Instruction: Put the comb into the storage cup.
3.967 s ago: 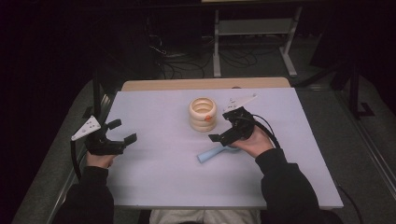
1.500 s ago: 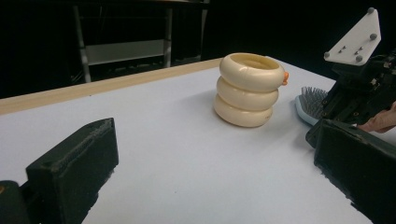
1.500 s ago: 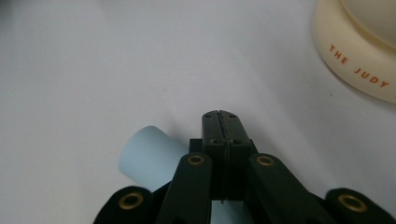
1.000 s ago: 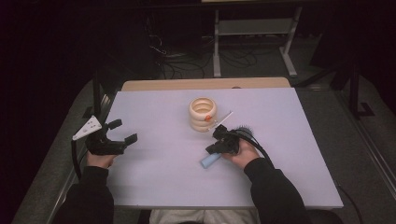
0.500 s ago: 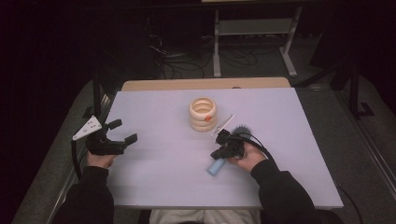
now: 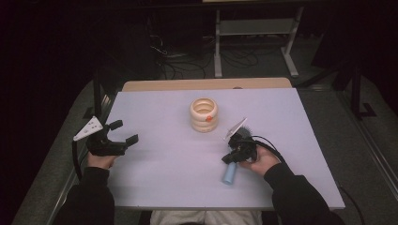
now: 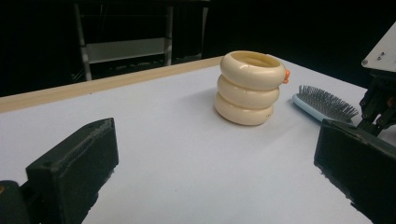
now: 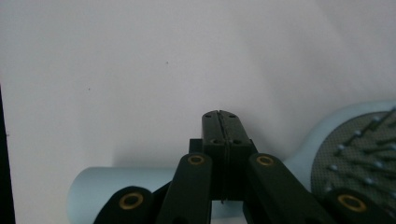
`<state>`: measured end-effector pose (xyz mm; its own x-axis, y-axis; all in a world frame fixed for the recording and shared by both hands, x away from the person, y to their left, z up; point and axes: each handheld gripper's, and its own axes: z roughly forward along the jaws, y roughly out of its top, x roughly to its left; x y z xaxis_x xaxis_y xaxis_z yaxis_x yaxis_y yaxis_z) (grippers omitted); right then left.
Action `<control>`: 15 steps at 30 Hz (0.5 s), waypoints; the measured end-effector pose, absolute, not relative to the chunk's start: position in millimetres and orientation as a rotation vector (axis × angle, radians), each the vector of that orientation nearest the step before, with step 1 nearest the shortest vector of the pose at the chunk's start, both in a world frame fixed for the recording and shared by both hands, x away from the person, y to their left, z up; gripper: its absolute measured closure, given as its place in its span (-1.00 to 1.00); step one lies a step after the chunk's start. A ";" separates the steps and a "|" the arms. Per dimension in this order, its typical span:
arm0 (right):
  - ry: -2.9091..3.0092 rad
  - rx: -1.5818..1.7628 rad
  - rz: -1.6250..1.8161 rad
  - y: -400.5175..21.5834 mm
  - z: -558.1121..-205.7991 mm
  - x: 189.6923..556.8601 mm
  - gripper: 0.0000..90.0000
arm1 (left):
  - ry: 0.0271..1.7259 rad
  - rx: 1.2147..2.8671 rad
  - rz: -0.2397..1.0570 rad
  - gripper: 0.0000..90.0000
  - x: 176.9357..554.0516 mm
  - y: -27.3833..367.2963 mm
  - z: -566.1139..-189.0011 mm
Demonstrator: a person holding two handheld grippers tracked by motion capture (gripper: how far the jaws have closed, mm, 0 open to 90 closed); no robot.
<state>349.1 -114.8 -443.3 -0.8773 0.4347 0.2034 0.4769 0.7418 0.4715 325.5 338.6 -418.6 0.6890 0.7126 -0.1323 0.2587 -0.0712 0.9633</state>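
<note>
Right gripper (image 6: 228, 158) jaws pressed together over the pale blue plastic hairbrush (image 6: 231, 175) lying on the white table (image 6: 164, 178), seemingly nudging it, not clamping; keep contact low and steady; left gripper (image 6: 126, 132) released, idle near the cream ring stack (image 6: 204, 114)

You have one light-blue hairbrush (image 6: 231, 174), one cream ring-stack holder (image 6: 204, 114), and two grippers on your desk (image 6: 159, 112).
</note>
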 end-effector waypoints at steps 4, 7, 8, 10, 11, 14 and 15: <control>-2.853 -0.761 -0.813 -122.2 -443.7 348.7 0.97 | 0.802 1.644 0.448 -1.00 325.6 338.6 -418.8; -2.850 -0.770 -0.817 -127.2 -443.8 347.7 0.97 | 0.801 1.646 0.449 -1.00 325.7 338.6 -418.8; -2.847 -0.776 -0.814 -128.9 -443.6 347.3 0.97 | 0.801 1.647 0.451 -1.00 325.8 338.6 -418.8; -2.844 -0.780 -0.814 -132.3 -443.3 346.8 0.97 | 0.802 1.646 0.451 -1.00 325.7 338.5 -418.8; -2.843 -0.779 -0.817 -134.1 -443.2 346.7 0.97 | 0.802 1.647 0.450 -1.00 325.7 338.5 -418.9; -2.836 -0.791 -0.826 -137.6 -442.6 346.1 0.97 | 0.801 1.648 0.450 -1.00 325.7 338.4 -418.9; -2.834 -0.794 -0.831 -140.9 -442.2 345.8 0.97 | 0.801 1.647 0.450 -1.00 325.7 338.4 -418.8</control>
